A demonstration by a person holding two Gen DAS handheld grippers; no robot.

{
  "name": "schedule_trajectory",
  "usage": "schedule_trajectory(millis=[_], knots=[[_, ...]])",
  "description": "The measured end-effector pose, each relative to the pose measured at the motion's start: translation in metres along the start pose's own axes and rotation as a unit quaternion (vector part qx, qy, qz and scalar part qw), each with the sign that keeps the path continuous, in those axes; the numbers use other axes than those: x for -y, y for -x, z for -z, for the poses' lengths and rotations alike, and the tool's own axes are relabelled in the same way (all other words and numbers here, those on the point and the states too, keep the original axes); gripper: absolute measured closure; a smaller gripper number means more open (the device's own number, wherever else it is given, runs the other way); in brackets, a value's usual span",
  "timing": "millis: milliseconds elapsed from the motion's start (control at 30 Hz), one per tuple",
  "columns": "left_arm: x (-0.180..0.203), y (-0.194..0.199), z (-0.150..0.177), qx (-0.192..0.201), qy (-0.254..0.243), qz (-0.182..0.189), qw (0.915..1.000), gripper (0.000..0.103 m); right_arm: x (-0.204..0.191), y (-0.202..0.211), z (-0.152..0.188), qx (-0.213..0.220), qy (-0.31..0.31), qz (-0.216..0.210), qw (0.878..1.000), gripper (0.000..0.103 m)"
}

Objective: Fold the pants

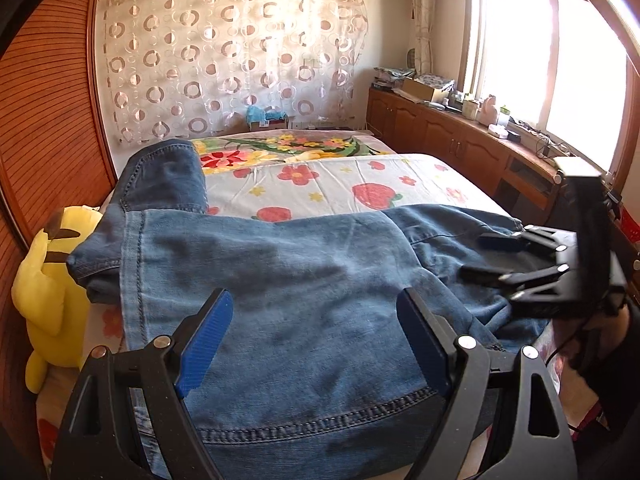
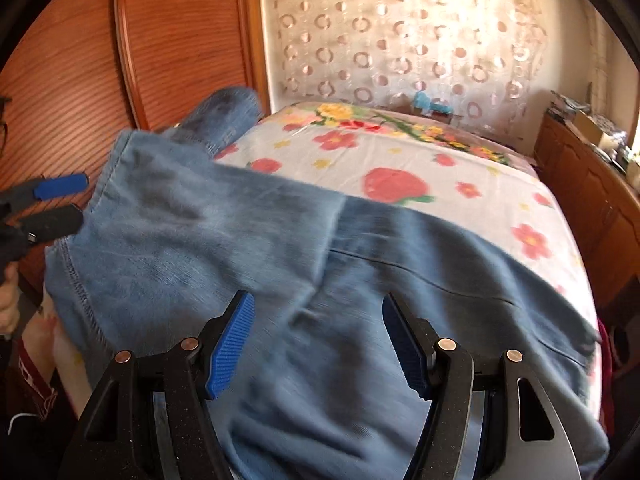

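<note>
Blue jeans lie across the near end of the bed, one leg folded over and another part reaching away at the far left. My left gripper hovers open just above the denim near a stitched hem, nothing pinched between its blue pads. At the right of the same view my right gripper stands open over the jeans' right end. In the right wrist view the jeans look blurred; the right gripper is open above them, and the left gripper is open at the cloth's left edge.
A floral bed sheet covers the bed. A yellow plush toy sits at the bed's left side against a wooden wardrobe. A wooden cabinet with clutter runs under the window at the right. A person's hand shows at the left edge.
</note>
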State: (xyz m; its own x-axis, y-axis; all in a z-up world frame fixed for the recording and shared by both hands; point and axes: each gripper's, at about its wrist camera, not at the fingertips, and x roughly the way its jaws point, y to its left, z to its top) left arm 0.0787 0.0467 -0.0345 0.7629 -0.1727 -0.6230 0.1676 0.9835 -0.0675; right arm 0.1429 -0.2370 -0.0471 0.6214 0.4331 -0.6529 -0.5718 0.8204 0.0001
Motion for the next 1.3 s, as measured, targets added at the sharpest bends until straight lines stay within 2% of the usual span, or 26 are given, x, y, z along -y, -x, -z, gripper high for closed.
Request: schedule_trajectory(millis=[233, 500, 733, 933, 1133, 1300], knots=[[0.014, -0.005, 0.001, -0.006, -0.007, 0.012, 0.9999, 0.018, 0.028, 0.050, 0.027, 0.024, -0.015, 0.046, 0.999, 0.034], [0.031, -0.018, 0.009, -0.026, -0.018, 0.032, 0.9990, 0.018, 0.064, 0.095, 0.069, 0.025, -0.058, 0.101, 0.993, 0.034], [0.041, -0.033, 0.022, -0.050, -0.019, 0.040, 0.9978, 0.018, 0.104, 0.109, 0.098, 0.009, -0.109, 0.137, 0.984, 0.037], [0.042, -0.049, 0.035, -0.079, -0.013, 0.043, 0.9959, 0.018, 0.123, 0.106, 0.104, -0.003, -0.135, 0.146, 0.980, 0.038], [0.042, -0.051, 0.041, -0.075, -0.010, 0.044, 0.9962, 0.018, 0.136, 0.103, 0.097, 0.001, -0.148, 0.138, 0.979, 0.039], [0.042, -0.052, 0.042, -0.074, -0.009, 0.043, 0.9963, 0.018, 0.153, 0.083, 0.083, -0.004, -0.151, 0.116, 0.982, 0.055]])
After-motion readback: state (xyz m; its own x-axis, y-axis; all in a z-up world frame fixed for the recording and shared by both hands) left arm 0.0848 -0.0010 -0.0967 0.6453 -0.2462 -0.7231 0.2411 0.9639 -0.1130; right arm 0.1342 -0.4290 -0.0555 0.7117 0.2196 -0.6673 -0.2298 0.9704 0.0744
